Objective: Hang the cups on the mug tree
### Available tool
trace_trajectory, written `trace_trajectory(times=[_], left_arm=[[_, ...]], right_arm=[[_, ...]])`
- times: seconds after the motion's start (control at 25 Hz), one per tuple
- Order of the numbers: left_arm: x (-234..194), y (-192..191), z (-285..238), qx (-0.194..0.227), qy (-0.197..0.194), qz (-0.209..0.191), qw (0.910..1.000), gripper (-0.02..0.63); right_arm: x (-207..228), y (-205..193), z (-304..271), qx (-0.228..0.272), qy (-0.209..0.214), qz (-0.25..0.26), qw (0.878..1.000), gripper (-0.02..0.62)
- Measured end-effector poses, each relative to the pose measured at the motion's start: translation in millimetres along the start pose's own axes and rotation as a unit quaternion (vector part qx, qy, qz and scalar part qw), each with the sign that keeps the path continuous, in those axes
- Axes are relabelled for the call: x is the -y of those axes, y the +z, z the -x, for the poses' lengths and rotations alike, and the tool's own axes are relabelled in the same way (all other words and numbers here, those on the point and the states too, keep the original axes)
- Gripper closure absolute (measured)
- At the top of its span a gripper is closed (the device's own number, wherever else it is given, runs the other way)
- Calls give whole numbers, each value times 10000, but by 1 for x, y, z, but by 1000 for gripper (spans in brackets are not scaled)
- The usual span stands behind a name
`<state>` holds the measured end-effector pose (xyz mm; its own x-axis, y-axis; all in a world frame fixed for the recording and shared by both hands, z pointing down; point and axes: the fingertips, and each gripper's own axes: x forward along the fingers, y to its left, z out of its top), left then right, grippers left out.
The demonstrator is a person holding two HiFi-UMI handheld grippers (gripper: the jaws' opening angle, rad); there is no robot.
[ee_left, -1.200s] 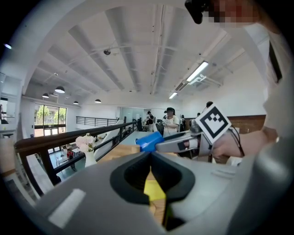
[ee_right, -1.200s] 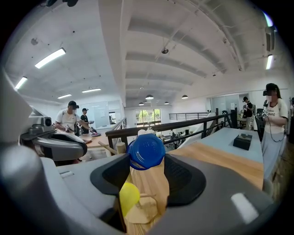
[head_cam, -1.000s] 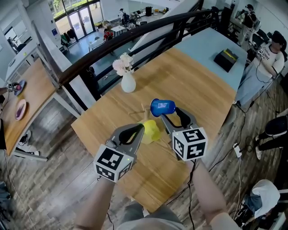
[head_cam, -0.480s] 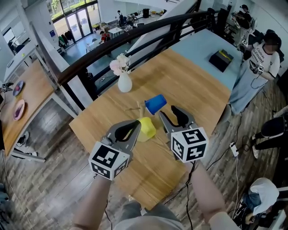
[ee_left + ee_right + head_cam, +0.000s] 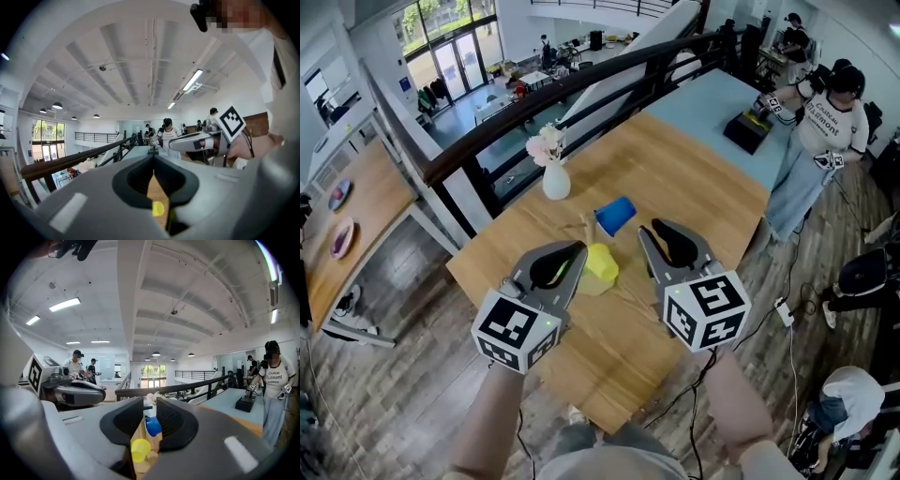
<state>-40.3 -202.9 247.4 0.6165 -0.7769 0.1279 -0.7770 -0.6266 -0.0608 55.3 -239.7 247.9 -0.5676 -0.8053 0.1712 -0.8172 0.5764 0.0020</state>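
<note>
My left hand-held gripper (image 5: 572,255) is shut and empty. My right hand-held gripper (image 5: 661,234) has just been closing, jaws slightly apart around nothing. At centre frame, below both, the yellow cup (image 5: 600,264) lies nearer my left and the blue cup (image 5: 616,214) nearer my right, both seemingly on the mug tree (image 5: 588,227).

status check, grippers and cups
Left gripper shut, empty. Right gripper empty, jaws just been closing. Blue cup and yellow cup on mug tree. No obstruction seen.

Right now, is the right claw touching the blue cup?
Apart. The head view shows bare table between the right claw and the blue cup; its jaws have just been closing on nothing.
</note>
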Motion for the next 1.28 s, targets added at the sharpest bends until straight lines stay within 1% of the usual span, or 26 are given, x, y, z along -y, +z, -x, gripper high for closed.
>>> trace_trajectory(times=[0.28,0.4,0.68,0.84,0.92,1.04,1.16,1.28], left_arm=[[17,25,28,202,-9,-95,9998,603],[26,32,43,279,-18,-125,9995,603],[45,46,80,445,-35,-116,9989,603],[54,50,99,656,-17,-26,9978,603],[59,48,108,691,-11,18,9976,603],[67,38,116,618,-33,64,9981,603],[80,29,122,519,-166,48,9985,603],[96,22,130,500,-299,-41,9983,603]], right_arm=[[-33,26,37,278,309,58,9991,526],[-49,28,52,299,455,117,9984,569],[-83,33,87,380,607,174,9973,576],[-99,30,103,421,705,75,9966,577],[-108,25,110,393,740,53,9965,577],[-117,14,118,288,771,115,9965,577],[-123,3,125,198,794,142,9965,584],[-126,-5,132,166,763,54,9969,594]])
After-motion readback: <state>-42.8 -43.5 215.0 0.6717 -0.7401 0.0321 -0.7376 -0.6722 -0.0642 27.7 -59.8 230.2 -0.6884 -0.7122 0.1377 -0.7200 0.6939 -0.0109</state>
